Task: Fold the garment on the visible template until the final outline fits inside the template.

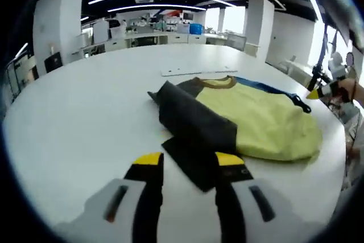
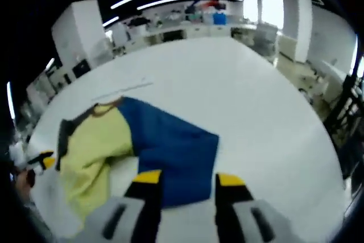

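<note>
A yellow garment [image 1: 261, 120] with dark and blue sleeves lies partly folded on the round white bench [image 1: 85, 112]. In the left gripper view, the left gripper [image 1: 188, 160] hovers with its jaws apart, holding nothing, just above the dark sleeve's corner, which reaches toward it between the yellow-tipped jaws. In the right gripper view, the right gripper [image 2: 184, 178] is likewise spread and empty, poised over the near edge of the blue sleeve [image 2: 170, 152], with the yellow body lying to the left. A thin white strip [image 1: 196, 71] rests on the bench just beyond the collar.
</note>
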`<move>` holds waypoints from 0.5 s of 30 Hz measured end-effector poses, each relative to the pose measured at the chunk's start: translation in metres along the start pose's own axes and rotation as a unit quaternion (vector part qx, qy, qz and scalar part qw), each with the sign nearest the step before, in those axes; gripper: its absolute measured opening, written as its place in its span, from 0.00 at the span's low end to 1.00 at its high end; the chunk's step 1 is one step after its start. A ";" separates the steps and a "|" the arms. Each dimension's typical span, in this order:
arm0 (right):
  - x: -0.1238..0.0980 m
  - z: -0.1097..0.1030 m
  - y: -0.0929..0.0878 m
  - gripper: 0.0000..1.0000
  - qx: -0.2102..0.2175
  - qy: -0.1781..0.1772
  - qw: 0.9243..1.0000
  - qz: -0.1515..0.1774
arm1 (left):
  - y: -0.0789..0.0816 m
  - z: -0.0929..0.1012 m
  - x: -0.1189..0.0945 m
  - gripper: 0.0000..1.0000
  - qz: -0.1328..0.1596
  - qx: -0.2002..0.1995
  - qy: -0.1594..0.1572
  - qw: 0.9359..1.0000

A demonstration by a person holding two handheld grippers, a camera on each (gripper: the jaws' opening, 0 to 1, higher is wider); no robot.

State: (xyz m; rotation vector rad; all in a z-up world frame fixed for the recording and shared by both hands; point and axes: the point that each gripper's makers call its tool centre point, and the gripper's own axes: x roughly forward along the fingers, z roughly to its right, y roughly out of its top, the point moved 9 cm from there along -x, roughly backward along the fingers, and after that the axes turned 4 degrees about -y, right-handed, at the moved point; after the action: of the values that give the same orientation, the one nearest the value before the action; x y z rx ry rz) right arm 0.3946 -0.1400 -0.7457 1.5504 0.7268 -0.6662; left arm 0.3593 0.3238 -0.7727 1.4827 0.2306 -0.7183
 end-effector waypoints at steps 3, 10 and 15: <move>0.005 -0.003 -0.008 0.35 0.035 -0.002 0.999 -0.009 | -0.006 0.001 0.003 0.28 -0.005 -0.002 0.010 1.000; 0.012 -0.016 -0.025 0.29 0.070 -0.012 0.997 -0.021 | -0.014 0.004 0.007 0.20 -0.006 -0.012 0.007 1.000; 0.015 -0.016 -0.024 0.18 0.048 -0.039 0.998 -0.010 | -0.012 0.010 0.005 0.19 -0.003 -0.008 0.010 1.000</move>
State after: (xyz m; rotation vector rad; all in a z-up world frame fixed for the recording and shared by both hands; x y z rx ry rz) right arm 0.3852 -0.1217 -0.7708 1.5976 0.6618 -0.7817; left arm 0.3535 0.3139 -0.7839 1.4752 0.2564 -0.7059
